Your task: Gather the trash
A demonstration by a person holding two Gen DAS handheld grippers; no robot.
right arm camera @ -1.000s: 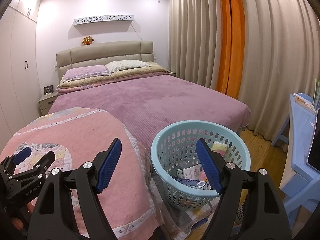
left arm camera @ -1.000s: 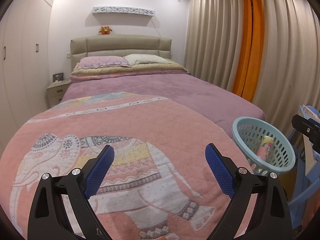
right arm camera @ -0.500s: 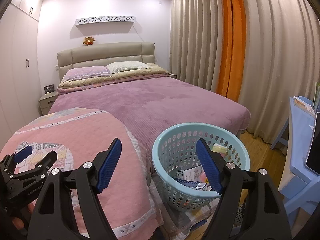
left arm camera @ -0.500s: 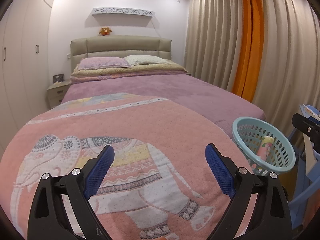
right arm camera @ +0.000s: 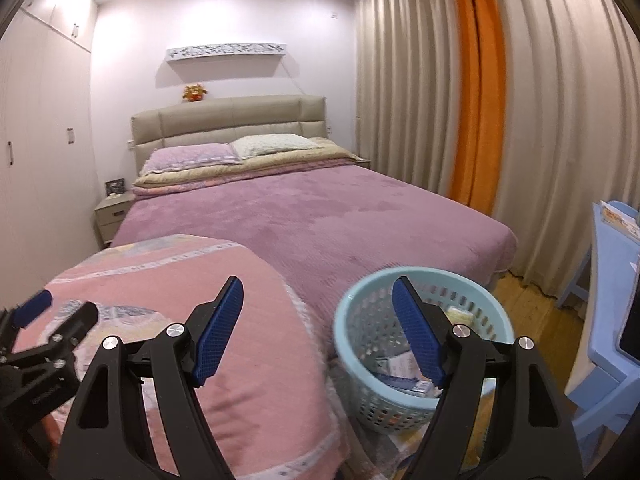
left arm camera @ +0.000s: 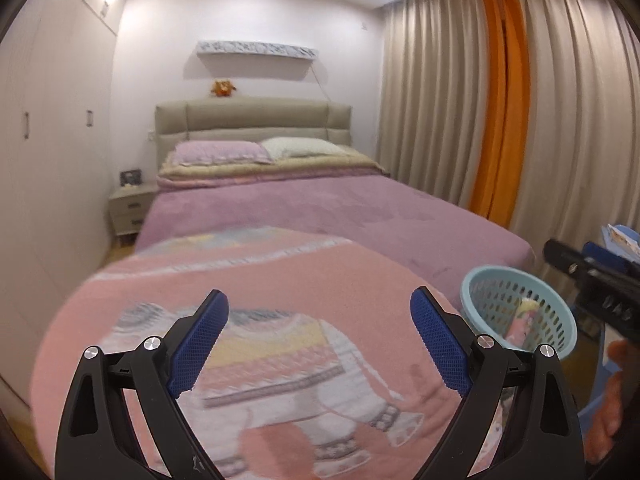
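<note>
A light blue perforated basket [right arm camera: 360, 344] stands on the floor at the foot of the bed and holds several pieces of trash, such as small boxes [right arm camera: 404, 368]. It also shows in the left wrist view [left arm camera: 552, 312] with a pink packet [left arm camera: 520, 324] inside. My left gripper [left arm camera: 320, 340] is open and empty above the pink elephant blanket [left arm camera: 280, 288]. My right gripper [right arm camera: 318, 330] is open and empty, above the blanket's edge and the basket's left rim.
The purple bed [right arm camera: 320, 216] fills the middle, with pillows and a headboard at the back. A nightstand [right arm camera: 112, 208] and wardrobes stand on the left, curtains [right arm camera: 540, 120] on the right. A blue child's table and chair [right arm camera: 608, 320] stand right of the basket.
Both grippers have pulled back and tilted up, so the room's ceiling shows and the basket looks lower and farther. Both stay open and empty.
</note>
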